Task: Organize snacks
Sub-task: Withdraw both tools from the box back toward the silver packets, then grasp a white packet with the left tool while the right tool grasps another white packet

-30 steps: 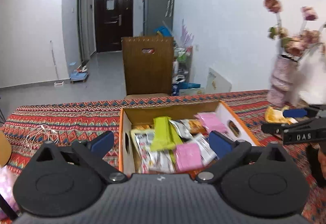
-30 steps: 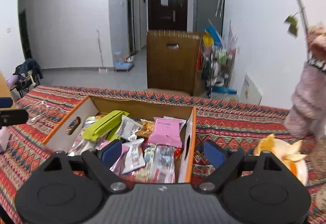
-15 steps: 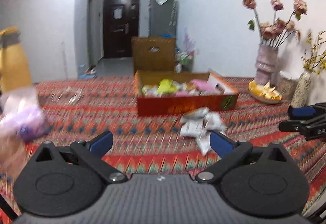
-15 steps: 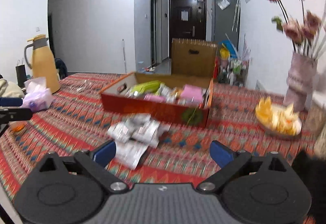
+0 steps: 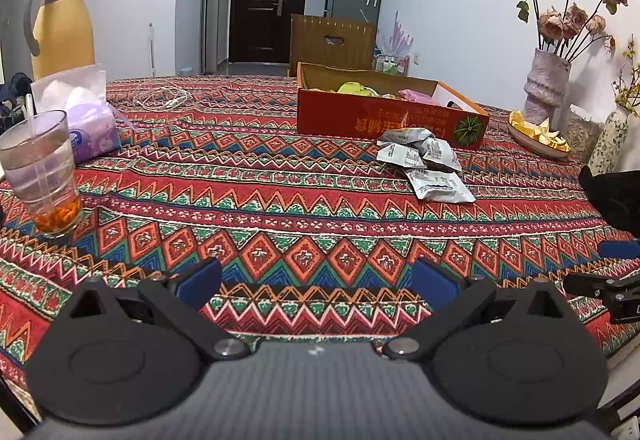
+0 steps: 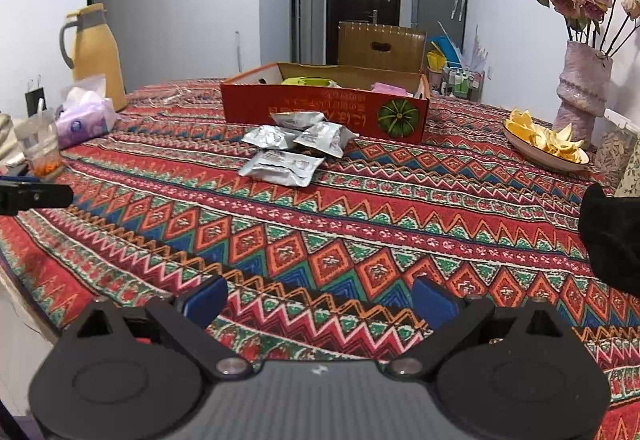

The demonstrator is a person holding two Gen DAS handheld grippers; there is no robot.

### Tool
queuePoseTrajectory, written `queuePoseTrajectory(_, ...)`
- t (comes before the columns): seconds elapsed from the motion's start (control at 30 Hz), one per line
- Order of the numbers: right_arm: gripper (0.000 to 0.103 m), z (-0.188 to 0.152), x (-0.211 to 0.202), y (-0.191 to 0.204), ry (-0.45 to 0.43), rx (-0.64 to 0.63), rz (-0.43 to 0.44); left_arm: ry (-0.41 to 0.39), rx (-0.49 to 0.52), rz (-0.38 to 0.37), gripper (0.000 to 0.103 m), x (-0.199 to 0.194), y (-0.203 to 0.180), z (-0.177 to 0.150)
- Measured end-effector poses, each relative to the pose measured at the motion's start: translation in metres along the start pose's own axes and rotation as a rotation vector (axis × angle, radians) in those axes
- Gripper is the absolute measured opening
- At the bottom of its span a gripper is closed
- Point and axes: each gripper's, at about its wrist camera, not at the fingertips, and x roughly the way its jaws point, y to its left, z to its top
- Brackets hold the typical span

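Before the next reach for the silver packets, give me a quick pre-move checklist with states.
1. Left tongs open, nothing between the pads: ok.
2. Right tongs open, nothing between the pads: ok.
3. Silver packets in view, loose on the tablecloth just in front of the snack box: ok.
4. Cloth between the tongs and the packets bare of obstacles: ok.
5. Room left in the box for the packets: cannot tell, only the tops of a green and a pink pack show over the wall.
6. Glass of water stands on the left, away from the packets: ok.
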Motion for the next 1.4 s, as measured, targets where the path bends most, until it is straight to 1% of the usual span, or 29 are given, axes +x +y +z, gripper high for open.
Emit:
queuePoseTrajectory(0.13, 0.098, 0.015, 0.011, -0.007, -0.007, 0.025, 0.005, 0.007, 0.006, -0.023, 0.103, 0.012, -0.004, 0.008)
queuePoseTrajectory(0.2, 0.096, 0.028, 0.019, -0.008, -0.011, 0.002, -0.007, 0.007, 0.022, -0.049, 0.103, 0.022, -0.009, 0.015)
queuePoseTrajectory(0.27, 0.093, 0.043, 0.026, -0.009, -0.037, -0.03, -0.032, -0.011, 0.046, -0.085, 0.103, 0.037, -0.021, 0.029)
queuePoseTrajectory(0.33, 0.093, 0.061, 0.029, -0.013, -0.076, -0.038, -0.043, -0.038, 0.092, -0.125, 0.102, 0.054, -0.036, 0.043)
queuePoseTrajectory(0.4, 0.093, 0.074, 0.034, -0.02, -0.099, -0.019, -0.038, -0.073, 0.145, -0.167, 0.093, 0.074, -0.052, 0.057)
queuePoseTrajectory(0.43, 0.093, 0.081, 0.037, -0.025, -0.105, -0.005, -0.04, -0.071, 0.175, -0.175, 0.081, 0.088, -0.061, 0.066)
queuePoseTrajectory(0.47, 0.093, 0.087, 0.041, -0.028, -0.107, 0.002, -0.043, -0.063, 0.198, -0.182, 0.071, 0.101, -0.068, 0.073)
queuePoseTrajectory(0.5, 0.093, 0.091, 0.044, -0.031, -0.107, 0.004, -0.047, -0.052, 0.216, -0.197, 0.07, 0.119, -0.075, 0.082)
queuePoseTrajectory(0.57, 0.093, 0.1, 0.053, -0.035, -0.099, 0.003, -0.05, -0.024, 0.22, -0.211, 0.069, 0.148, -0.083, 0.094)
queuePoseTrajectory(0.63, 0.092, 0.108, 0.067, -0.039, -0.084, 0.008, -0.044, 0.019, 0.212, -0.189, 0.069, 0.181, -0.088, 0.105)
queuePoseTrajectory(0.67, 0.092, 0.11, 0.073, -0.04, -0.077, 0.01, -0.04, 0.028, 0.215, -0.193, 0.069, 0.195, -0.089, 0.106)
queuePoseTrajectory(0.73, 0.091, 0.118, 0.092, -0.043, -0.058, 0.021, -0.023, 0.082, 0.188, -0.197, 0.068, 0.221, -0.087, 0.107)
queuePoseTrajectory(0.77, 0.089, 0.123, 0.103, -0.044, -0.048, 0.03, -0.01, 0.107, 0.162, -0.21, 0.06, 0.231, -0.084, 0.106)
queuePoseTrajectory(0.8, 0.088, 0.128, 0.114, -0.043, -0.039, 0.04, 0.003, 0.118, 0.142, -0.224, 0.059, 0.237, -0.08, 0.104)
queuePoseTrajectory(0.83, 0.088, 0.131, 0.125, -0.043, -0.03, 0.052, 0.015, 0.086, 0.138, -0.229, 0.056, 0.238, -0.077, 0.102)
queuePoseTrajectory(0.87, 0.087, 0.136, 0.138, -0.042, -0.022, 0.066, 0.03, 0.079, 0.151, -0.231, 0.054, 0.239, -0.077, 0.1)
queuePoseTrajectory(0.9, 0.087, 0.139, 0.152, -0.042, -0.013, 0.083, 0.045, 0.072, 0.164, -0.231, 0.049, 0.237, -0.076, 0.098)
queuePoseTrajectory(1.0, 0.076, 0.148, 0.196, -0.035, 0.021, 0.15, 0.081, 0.067, 0.141, -0.182, 0.049, 0.233, -0.064, 0.098)
queuePoseTrajectory(1.07, 0.061, 0.149, 0.22, -0.027, 0.032, 0.163, 0.073, 0.068, 0.094, -0.158, 0.049, 0.231, -0.052, 0.102)
queuePoseTrajectory(1.13, 0.051, 0.146, 0.237, -0.022, 0.044, 0.172, 0.055, 0.06, 0.057, -0.118, 0.048, 0.23, -0.039, 0.107)
queuePoseTrajectory(1.17, 0.046, 0.143, 0.238, -0.019, 0.025, 0.168, 0.057, 0.057, 0.049, -0.1, 0.048, 0.23, -0.036, 0.109)
queuePoseTrajectory(1.27, 0.046, 0.137, 0.233, -0.014, 0.016, 0.123, 0.043, 0.038, 0.034, -0.068, 0.048, 0.226, -0.028, 0.115)
queuePoseTrajectory(1.33, 0.045, 0.133, 0.231, -0.016, 0.012, 0.121, 0.047, 0.026, 0.029, -0.074, 0.048, 0.224, -0.028, 0.118)
queuePoseTrajectory(1.4, 0.045, 0.134, 0.231, -0.018, 0.01, 0.122, 0.048, 0.022, 0.047, -0.086, 0.048, 0.224, -0.032, 0.117)
